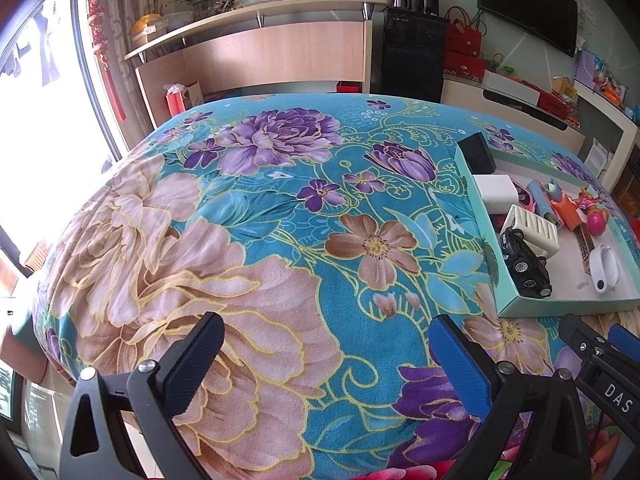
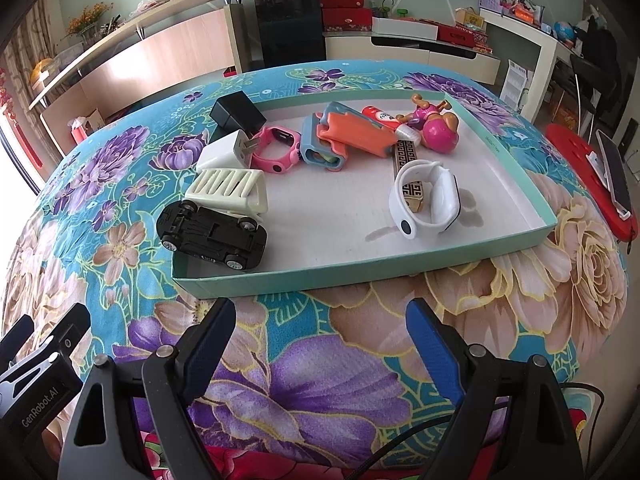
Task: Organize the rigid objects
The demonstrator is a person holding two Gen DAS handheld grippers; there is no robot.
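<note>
Both hand-held grippers, left (image 1: 326, 344) and right (image 2: 320, 330), wide open, empty.

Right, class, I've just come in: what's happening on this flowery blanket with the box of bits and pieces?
A person holds two grippers above a floral blanket. The left gripper and right gripper are both open and empty. In front of the right one sits a shallow teal box holding a black toy car, chargers, a pink watch, a white wristband and toys. Nothing is being handled yet.

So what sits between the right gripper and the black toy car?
In the right wrist view, between the right gripper and the black toy car lie only bare floral blanket and the near wall of the teal tray.
</note>
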